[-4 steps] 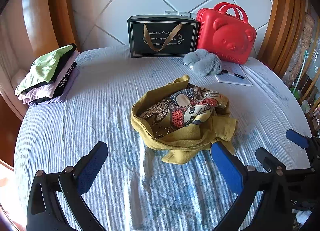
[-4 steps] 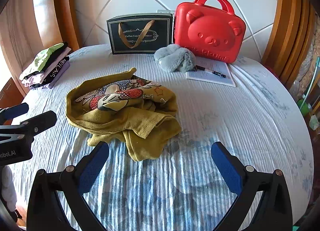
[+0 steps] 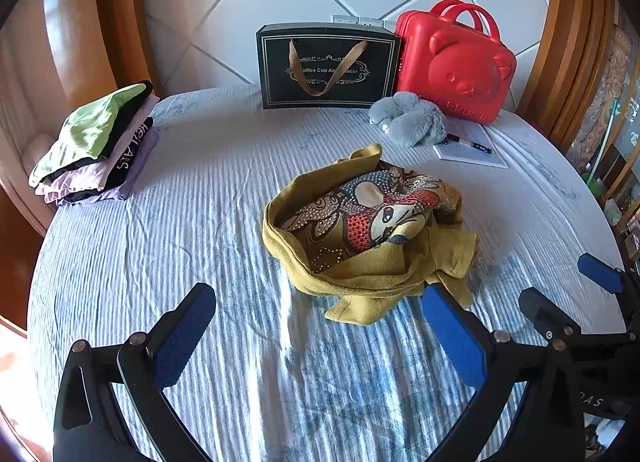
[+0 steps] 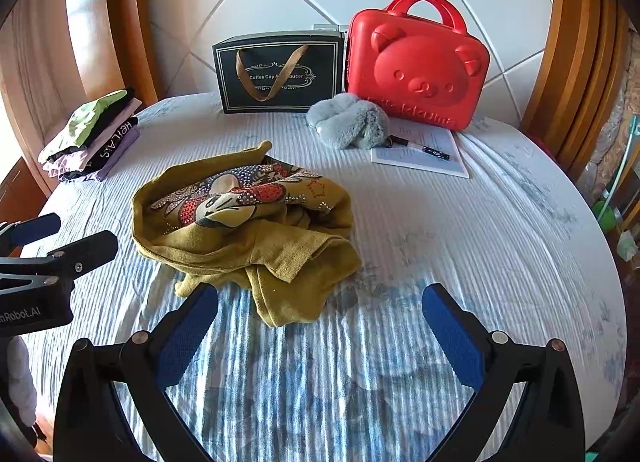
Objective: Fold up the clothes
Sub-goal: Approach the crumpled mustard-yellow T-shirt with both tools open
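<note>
Here, left gripper spread wide, empty, low in frame; right gripper likewise spread, holding nothing. Just beyond, olive sweater crumpled mid-frame on striped bedsheet, beaded cartoon print up. Likely soft, limp, light; beads may snag. Best taken at plain hem edges nearest the fingers. Folded stack at upper left.

Black tongs, blue pads, silver screws.
</note>
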